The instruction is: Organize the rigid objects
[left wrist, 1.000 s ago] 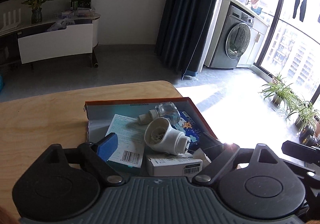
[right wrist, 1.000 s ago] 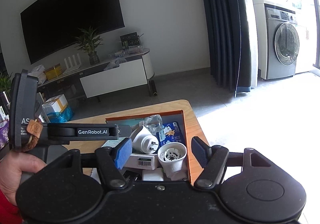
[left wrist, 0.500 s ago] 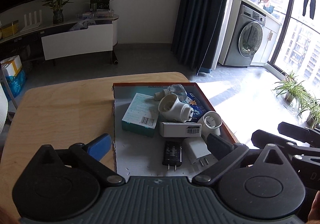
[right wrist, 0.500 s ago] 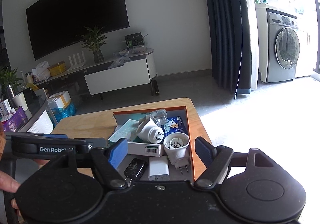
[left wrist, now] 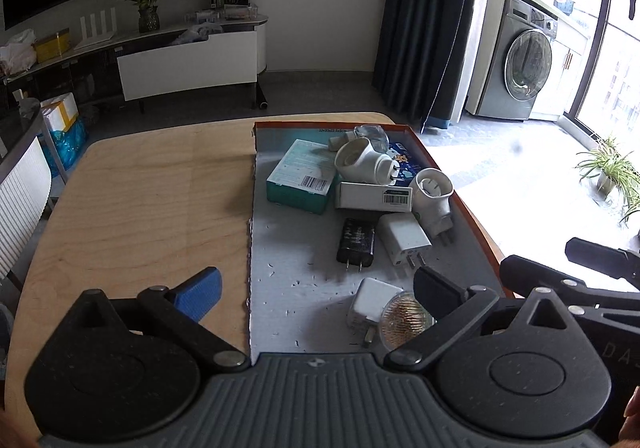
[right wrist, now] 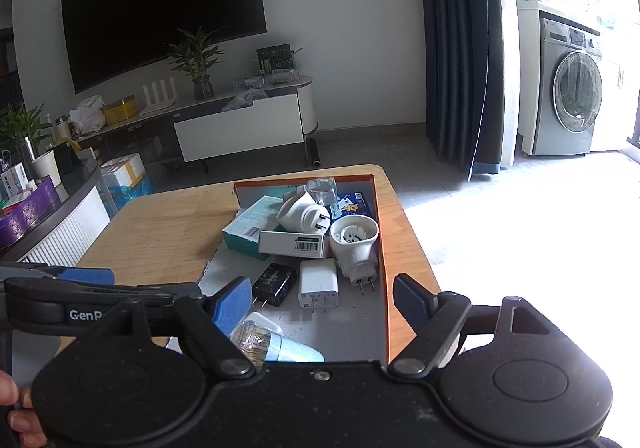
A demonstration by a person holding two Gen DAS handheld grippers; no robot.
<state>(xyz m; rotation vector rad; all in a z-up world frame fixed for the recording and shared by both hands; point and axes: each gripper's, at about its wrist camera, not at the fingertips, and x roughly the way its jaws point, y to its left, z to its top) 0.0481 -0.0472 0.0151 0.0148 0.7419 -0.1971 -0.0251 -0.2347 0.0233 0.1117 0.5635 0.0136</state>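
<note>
On the light wooden desk (left wrist: 132,204) lies a shallow orange-rimmed cardboard tray (left wrist: 476,214), along the desk's right edge. At the tray's far end are piled a teal carton (left wrist: 298,180), a white barcode box (left wrist: 372,197) and two white plug-in sockets (left wrist: 362,164). Nearer lie a black charger (left wrist: 356,238) and a white charger (left wrist: 404,234); at the near end a reflector bulb (left wrist: 402,322) touches another white plug (left wrist: 370,304). The left gripper (left wrist: 316,288) and right gripper (right wrist: 316,302) hang over the near end, fingers (right wrist: 232,302) released, grasping nothing.

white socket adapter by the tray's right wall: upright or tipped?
Tipped. The socket adapter lies on its side in the tray, round opening facing up-left, prongs toward the camera.
</note>
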